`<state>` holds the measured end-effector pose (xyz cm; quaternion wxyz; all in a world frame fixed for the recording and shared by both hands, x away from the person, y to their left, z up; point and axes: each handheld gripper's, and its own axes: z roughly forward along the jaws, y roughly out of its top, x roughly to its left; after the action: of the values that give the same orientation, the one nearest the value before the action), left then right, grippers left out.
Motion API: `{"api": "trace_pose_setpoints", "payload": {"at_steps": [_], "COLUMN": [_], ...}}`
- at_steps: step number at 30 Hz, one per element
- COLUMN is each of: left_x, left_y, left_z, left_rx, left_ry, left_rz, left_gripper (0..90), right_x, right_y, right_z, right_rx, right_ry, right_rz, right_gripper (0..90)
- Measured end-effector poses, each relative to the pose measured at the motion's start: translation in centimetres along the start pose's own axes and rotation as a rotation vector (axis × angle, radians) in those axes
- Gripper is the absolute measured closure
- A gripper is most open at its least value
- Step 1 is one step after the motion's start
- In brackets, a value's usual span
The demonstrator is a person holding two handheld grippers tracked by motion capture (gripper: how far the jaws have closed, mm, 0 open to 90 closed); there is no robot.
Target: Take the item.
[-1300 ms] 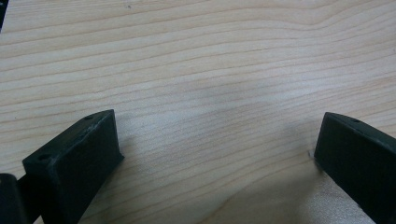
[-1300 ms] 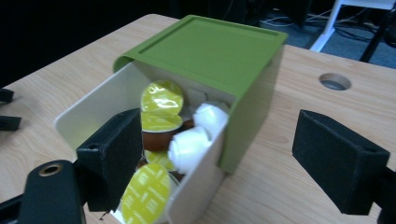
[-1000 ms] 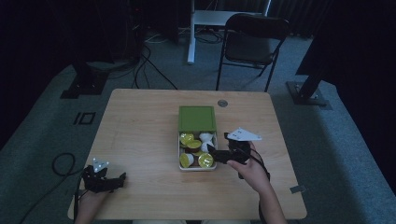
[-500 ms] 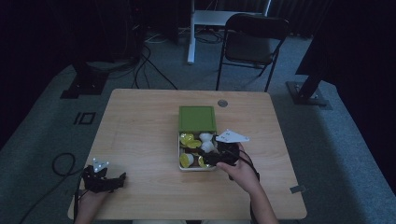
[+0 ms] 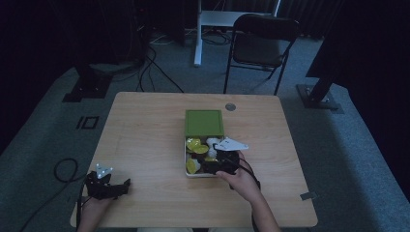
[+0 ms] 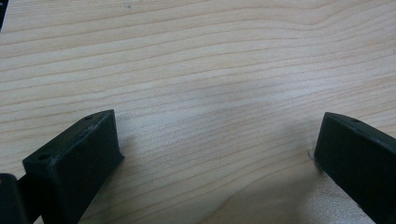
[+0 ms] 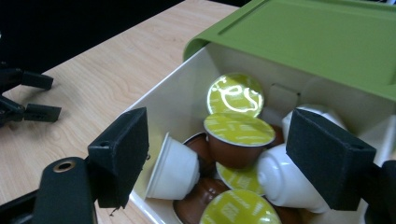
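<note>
The right gripper (image 5: 209, 166) has moved from the 3 o'clock side of the white box (image 7: 168, 100) to over its open part, jaws spread wide and holding nothing. Below them lie coffee capsules; a brown capsule (image 7: 238, 137) with yellow-green foil sits between the jaws. I judge a pick is coming. The left gripper (image 5: 110, 186) rests released on the desk (image 6: 196, 60) at 7 o'clock.

Left black two-jaw gripper (image 5: 107, 186) rests low, jaws wide apart; right black two-jaw gripper (image 5: 217, 163) reaches forward, jaws spread.
</note>
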<state>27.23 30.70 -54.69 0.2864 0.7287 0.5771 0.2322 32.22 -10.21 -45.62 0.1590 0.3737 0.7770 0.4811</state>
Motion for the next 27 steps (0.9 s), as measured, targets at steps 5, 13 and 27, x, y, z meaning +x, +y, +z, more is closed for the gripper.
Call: {"api": "trace_pose_setpoints", "payload": {"at_steps": [5,13,27], "left_x": [0.0,0.0,0.0], "left_y": [0.0,0.0,0.0], "left_z": [0.0,0.0,0.0], "left_rx": [0.000,-0.001,0.001], "left_ry": [0.000,0.000,0.000], "left_rz": [0.000,0.000,0.003], "left_gripper": [0.4,0.4,0.3], "right_x": [0.6,1.6,2.1], "right_y": [-0.1,-0.9,-2.3], "right_z": [0.6,1.8,3.3], "right_rx": [0.004,0.018,0.053], "right_ry": [0.009,0.014,0.011], "right_rz": [0.005,0.012,0.037], "right_gripper": [23.5,30.6,38.8]}}
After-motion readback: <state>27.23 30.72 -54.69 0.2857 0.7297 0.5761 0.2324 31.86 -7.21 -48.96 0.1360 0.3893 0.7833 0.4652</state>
